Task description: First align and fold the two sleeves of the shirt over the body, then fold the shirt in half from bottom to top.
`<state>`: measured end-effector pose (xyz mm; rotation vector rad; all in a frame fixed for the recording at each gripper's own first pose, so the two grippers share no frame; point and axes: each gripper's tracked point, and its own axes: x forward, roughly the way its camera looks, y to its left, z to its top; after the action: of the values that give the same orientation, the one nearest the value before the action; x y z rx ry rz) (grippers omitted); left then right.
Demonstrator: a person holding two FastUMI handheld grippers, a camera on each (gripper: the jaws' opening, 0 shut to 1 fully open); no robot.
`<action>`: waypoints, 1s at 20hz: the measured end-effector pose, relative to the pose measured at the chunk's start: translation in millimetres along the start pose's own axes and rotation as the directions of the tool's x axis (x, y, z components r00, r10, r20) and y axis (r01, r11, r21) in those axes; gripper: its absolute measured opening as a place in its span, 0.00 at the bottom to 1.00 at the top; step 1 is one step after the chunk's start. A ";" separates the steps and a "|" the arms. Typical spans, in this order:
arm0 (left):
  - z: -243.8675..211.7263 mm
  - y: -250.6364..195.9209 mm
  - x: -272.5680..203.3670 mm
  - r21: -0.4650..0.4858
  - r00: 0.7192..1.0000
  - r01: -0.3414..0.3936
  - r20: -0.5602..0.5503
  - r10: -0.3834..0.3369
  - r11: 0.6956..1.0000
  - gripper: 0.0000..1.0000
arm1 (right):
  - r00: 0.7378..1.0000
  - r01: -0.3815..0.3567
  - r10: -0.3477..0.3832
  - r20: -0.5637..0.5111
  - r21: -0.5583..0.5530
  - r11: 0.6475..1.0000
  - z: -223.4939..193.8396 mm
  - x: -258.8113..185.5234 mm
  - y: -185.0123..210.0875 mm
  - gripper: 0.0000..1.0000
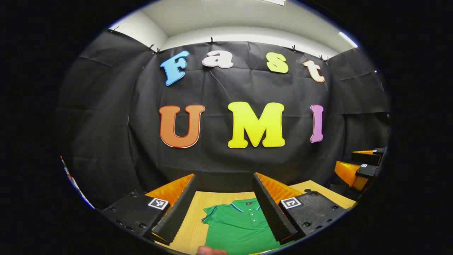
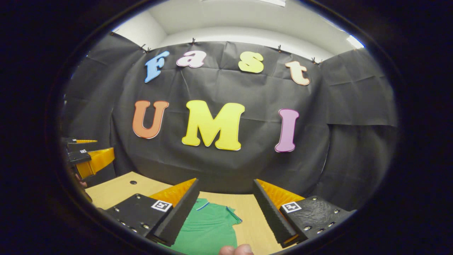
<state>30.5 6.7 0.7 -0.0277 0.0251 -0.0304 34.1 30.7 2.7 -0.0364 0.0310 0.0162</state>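
A green polo shirt [image 1: 240, 226] with blue trim on collar and sleeve lies flat on the wooden table [image 1: 193, 219], collar toward the back wall. In the left gripper view my left gripper [image 1: 224, 177] hovers open above the shirt's collar end, nothing between its fingers. My right gripper [image 1: 354, 161] shows farther off at the right edge. In the right gripper view the shirt [image 2: 208, 226] lies below with one short sleeve [image 2: 235, 216] spread out. My right gripper [image 2: 225, 180] is open and holds nothing. The left gripper [image 2: 95, 148] appears at the left edge there.
The wooden table [image 2: 116, 191] has a small round hole [image 2: 133, 182] near its far left corner. Black cloth walls close the booth behind and at both sides. A fingertip [image 1: 211, 250] of the holding hand shows at the bottom of the left gripper view.
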 end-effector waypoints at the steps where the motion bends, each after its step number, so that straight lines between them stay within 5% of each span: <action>1: 1.5 0.4 2.4 0.010 1.000 0.005 0.005 -0.005 1.000 0.99 | 1.000 0.003 -0.003 -0.001 -0.003 1.000 1.5 3.2 0.9 0.96; 13: -17.2 -5.3 32.7 0.004 0.999 0.031 -0.040 -0.031 1.000 0.99 | 0.995 -0.047 0.045 -0.088 -0.021 0.999 -23.9 49.2 3.7 0.96; 20: -53.9 -9.5 43.0 0.007 0.991 0.001 -0.131 0.000 1.000 0.99 | 0.942 -0.143 0.132 -0.310 -0.013 0.990 -130.4 124.7 -20.7 0.97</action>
<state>71.8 -5.6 -54.0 -0.0188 0.1569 -0.0331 155.0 7.3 -130.8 -0.0715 0.3470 0.1512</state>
